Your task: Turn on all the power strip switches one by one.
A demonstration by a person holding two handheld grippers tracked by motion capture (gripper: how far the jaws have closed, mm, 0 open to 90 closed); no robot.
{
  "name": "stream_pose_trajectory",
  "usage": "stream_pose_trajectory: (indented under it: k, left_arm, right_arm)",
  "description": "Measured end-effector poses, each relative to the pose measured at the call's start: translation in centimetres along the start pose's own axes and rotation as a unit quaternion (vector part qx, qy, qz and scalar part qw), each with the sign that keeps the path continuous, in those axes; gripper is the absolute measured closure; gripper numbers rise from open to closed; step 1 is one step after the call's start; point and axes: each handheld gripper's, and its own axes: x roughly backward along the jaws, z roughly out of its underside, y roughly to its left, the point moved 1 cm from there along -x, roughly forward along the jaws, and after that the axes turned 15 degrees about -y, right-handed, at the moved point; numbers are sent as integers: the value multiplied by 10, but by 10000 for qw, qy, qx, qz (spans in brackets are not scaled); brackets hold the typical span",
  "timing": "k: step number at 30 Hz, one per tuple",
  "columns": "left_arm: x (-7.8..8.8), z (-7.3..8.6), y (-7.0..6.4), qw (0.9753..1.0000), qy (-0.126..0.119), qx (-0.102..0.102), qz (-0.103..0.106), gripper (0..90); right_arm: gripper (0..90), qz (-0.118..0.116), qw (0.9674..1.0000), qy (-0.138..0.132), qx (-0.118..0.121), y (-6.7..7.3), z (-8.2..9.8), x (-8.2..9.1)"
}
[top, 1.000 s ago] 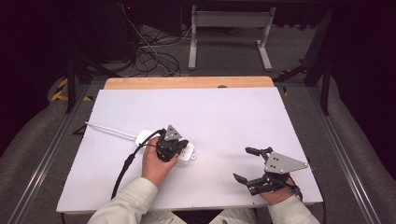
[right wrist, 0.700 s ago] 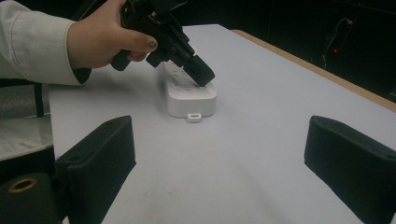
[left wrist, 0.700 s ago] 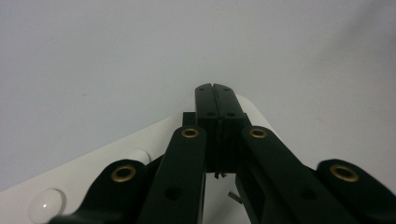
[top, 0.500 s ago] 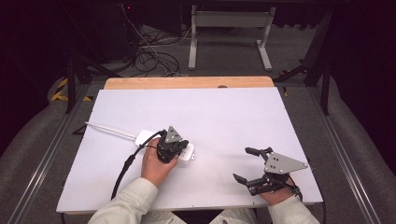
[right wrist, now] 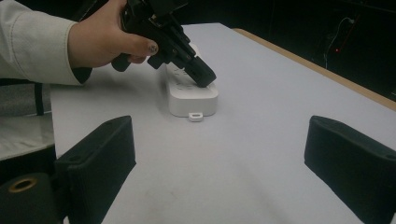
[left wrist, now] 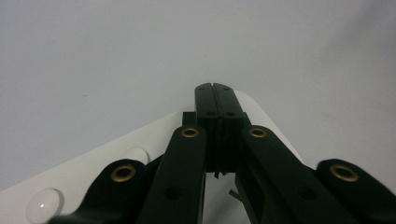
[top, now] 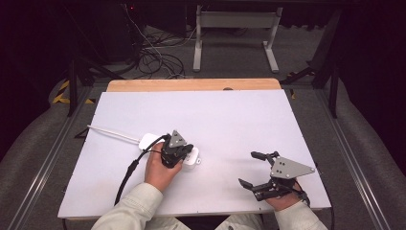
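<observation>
A white power strip (top: 192, 158) lies on the white table (top: 230, 120), with its white cord (top: 112, 132) running off to the left. My left gripper (top: 183, 152) is shut, jaws pressed together with nothing between them, and angled down so its tips rest on the strip's top near the right end. The left gripper view has the closed tips (left wrist: 214, 88) over the strip (left wrist: 135, 149) beside round buttons (left wrist: 43, 205). From the right gripper view, the left gripper (right wrist: 205, 79) touches the strip (right wrist: 194, 99). My right gripper (top: 252, 169) stands open near the front right, jaws wide (right wrist: 224, 154).
The table's far edge is a wooden strip (top: 191, 85). Beyond it on the floor lie tangled cables (top: 153, 57) and a metal stand (top: 234, 28). A black cable (top: 125, 176) trails from the left gripper toward the front edge.
</observation>
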Motion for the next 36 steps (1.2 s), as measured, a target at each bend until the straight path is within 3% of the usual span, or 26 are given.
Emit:
stream_pose_trajectory:
  k: [9, 10, 11, 12, 13, 15, 16, 21, 30, 31, 32, 36]
  left_arm:
    - [-1, 1, 2, 10000, 12, 30, -5, 900]
    - [-1, 2, 2, 9999, -28, 116, 17, 900]
    - [0, 1, 2, 10000, -7, 84, -21, 900]
    - [4, -1, 2, 9998, -1, -79, -179, 900]
    - [4, -1, 2, 9998, -1, -79, -179, 900]
    - [7, -4, 7, 9992, -90, 386, 75, 900]
    - [11, -7, 8, 9990, -163, 407, 40, 900]
    - [26, -19, 6, 9992, -327, 237, 35, 899]
    - [38, -27, 1, 9983, -500, 225, 213, 894]
    - [40, -28, 1, 9981, -537, 211, 207, 854]
    - [42, -29, 1, 9979, -585, 190, 208, 725]
    - [56, -34, 0, 9969, -707, 188, 293, 650]
  right_arm:
    - [92, -9, 10000, 14, 6, 1, 0, 0]
    - [92, -6, 10000, 15, 12, 1, 0, 0]
    - [92, 4, 10000, 21, -10, 1, 0, 0]
    - [92, 7, 10000, 22, -14, 0, 0, 0]
    - [92, 11, 10000, 5, 9, 0, 0, 0]
    - [92, -1, 10000, -3, -7, -1, 0, 1]
    - [92, -1, 10000, -3, -7, -1, 0, 1]
    - [92, 10, 10000, -17, -25, -3, 1, 1]
    - [92, 38, 10000, -15, -30, -2, 1, 3]
    - [92, 35, 10000, -26, -17, -2, 1, 2]
    - [91, 33, 10000, -27, -20, -3, 0, 2]
    - [92, 42, 10000, -30, -30, -2, 0, 3]
